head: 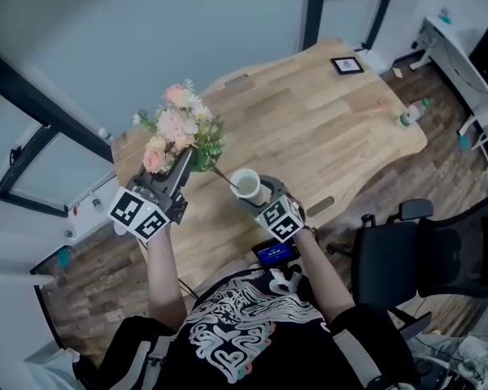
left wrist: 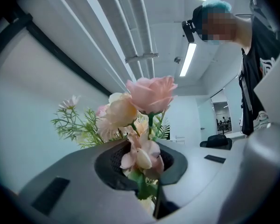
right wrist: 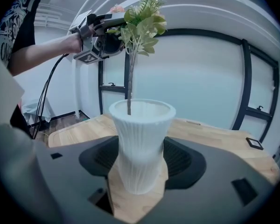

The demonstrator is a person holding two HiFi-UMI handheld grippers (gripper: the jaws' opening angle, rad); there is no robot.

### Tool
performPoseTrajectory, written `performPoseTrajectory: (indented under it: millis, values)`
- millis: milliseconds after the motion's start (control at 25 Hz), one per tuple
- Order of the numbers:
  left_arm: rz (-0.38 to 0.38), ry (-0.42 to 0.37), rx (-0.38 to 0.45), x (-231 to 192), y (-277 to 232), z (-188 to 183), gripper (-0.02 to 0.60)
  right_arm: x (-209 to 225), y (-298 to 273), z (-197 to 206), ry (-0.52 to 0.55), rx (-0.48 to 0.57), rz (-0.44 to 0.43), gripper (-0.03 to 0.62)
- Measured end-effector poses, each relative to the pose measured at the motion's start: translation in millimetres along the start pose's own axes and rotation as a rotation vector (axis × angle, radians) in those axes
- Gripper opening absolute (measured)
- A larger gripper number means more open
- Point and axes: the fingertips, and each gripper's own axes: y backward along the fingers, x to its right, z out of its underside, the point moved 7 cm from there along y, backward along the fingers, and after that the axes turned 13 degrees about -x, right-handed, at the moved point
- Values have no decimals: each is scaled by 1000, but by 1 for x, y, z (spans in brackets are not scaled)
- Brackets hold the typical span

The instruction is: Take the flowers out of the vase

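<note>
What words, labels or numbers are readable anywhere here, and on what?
None can be read.
Left cube and right cube: black-and-white squares, no letters.
Shirt print: swirls, not legible.
Blue screen: too small to read.

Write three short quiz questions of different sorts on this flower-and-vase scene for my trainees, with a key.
1. True or false: the vase lies on its side on the table.
2. What does the left gripper hold? A. the flowers B. the vase C. nothing
3. Fill in: the fingers of the right gripper close on the ___.
Key: 1 false, it stands upright; 2 A; 3 vase.
</note>
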Motion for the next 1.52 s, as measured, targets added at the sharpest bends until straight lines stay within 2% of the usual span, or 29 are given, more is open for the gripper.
performPoseTrajectory:
  millis: [320,560,840,1040,1520]
  values:
    - [-26,-9,38,1,19,-22,57,0,3,5,-36,-16,0,282]
    - [-70,2,21,-5,36,-18,57,2,15,-1,-57,-3,30,282]
    - [-79,67,-28,-5,39,14,57,-2,28,-6,-57,36,61,282]
    - [-73,101,-64,-8,31,41,57,-5,42,-9,-88,66,51,282]
    - [-75,192,-205,-13,8,112,57,-3,48,-6,-103,73,43,282]
